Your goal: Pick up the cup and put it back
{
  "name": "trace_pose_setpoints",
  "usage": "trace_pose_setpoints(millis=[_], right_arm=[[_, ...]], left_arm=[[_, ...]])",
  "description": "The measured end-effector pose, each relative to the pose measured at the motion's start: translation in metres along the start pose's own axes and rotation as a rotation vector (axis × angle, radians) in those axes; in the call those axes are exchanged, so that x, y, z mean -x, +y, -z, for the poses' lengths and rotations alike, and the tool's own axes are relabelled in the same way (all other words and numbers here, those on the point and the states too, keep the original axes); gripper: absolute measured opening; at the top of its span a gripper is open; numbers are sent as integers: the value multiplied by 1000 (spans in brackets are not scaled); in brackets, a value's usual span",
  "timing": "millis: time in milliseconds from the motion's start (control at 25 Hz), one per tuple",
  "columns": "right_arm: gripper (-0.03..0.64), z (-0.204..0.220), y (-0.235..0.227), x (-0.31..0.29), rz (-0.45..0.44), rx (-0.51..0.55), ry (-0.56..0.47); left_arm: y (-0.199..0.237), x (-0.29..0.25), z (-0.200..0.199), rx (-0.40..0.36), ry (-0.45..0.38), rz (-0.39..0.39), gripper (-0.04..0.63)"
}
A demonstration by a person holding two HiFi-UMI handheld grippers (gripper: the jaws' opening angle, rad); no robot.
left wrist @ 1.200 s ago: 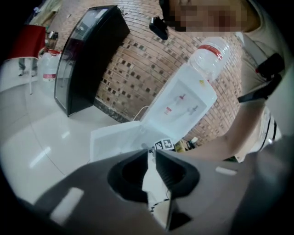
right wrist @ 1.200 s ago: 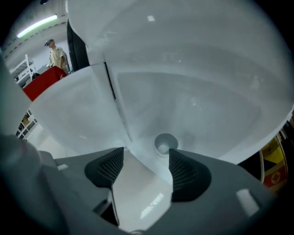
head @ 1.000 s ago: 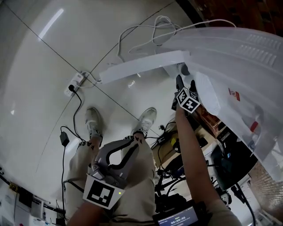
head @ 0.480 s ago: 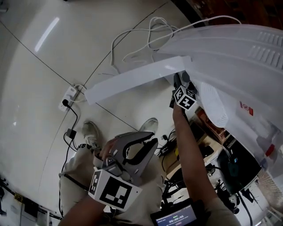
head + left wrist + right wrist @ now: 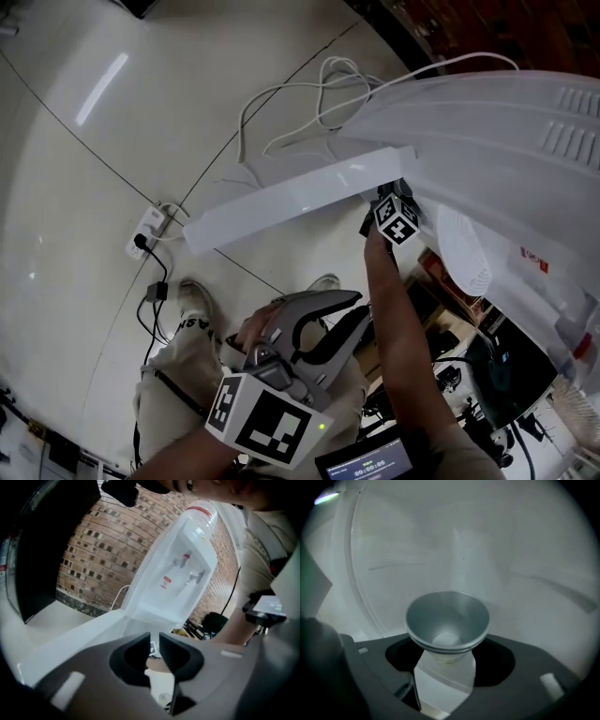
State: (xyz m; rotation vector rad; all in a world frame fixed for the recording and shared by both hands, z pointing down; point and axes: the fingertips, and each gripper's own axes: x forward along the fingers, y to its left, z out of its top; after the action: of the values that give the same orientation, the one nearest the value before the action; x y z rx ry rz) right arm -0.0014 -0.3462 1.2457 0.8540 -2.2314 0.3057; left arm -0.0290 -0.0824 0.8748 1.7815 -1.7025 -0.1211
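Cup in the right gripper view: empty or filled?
Empty. The cup stands upright, and the view looks down into its mouth: the bare bottom shows, with no liquid. A second rim just beneath suggests stacked cups.

A white water dispenser (image 5: 506, 141) stands against a red-brown brick wall (image 5: 103, 559), its cabinet door (image 5: 291, 202) swung open over a pale, glossy tiled floor (image 5: 84, 309) crossed by thin dark joints. A strip of ceiling light (image 5: 101, 89) reflects off the tiles well away from the dispenser. White cable (image 5: 319, 89) loops near its base, and a white power strip (image 5: 150, 225) lies farther out. Dark cables and boxes (image 5: 441, 319) crowd beside the dispenser.
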Motion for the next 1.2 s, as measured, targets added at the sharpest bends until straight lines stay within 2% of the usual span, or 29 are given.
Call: trace_pose_setpoints(millis=[120, 240, 400, 480, 640, 760, 960, 1200], right_arm=[[316, -14, 4, 16, -34, -8, -21], [316, -13, 27, 53, -106, 54, 12], [316, 4, 56, 122, -223, 172, 96], [314, 4, 68, 161, -273, 216, 127], [314, -14, 91, 238, -345, 263, 149], [315, -36, 107, 288, -396, 286, 149], [315, -93, 138, 359, -506, 352, 123], [315, -171, 148, 430, -515, 364, 82]], left_arm=[[-13, 0, -3, 22, -7, -2, 38], [-28, 10, 6, 48, -15, -20, 38], [-40, 33, 26, 179, -84, -86, 38], [-53, 47, 46, 224, -55, -133, 38], [-85, 82, 63, 217, 18, -152, 40], [-103, 110, 50, 180, 22, -154, 40], [-127, 150, 5, 168, -1, -159, 43], [-153, 181, -61, 132, -9, -156, 43]])
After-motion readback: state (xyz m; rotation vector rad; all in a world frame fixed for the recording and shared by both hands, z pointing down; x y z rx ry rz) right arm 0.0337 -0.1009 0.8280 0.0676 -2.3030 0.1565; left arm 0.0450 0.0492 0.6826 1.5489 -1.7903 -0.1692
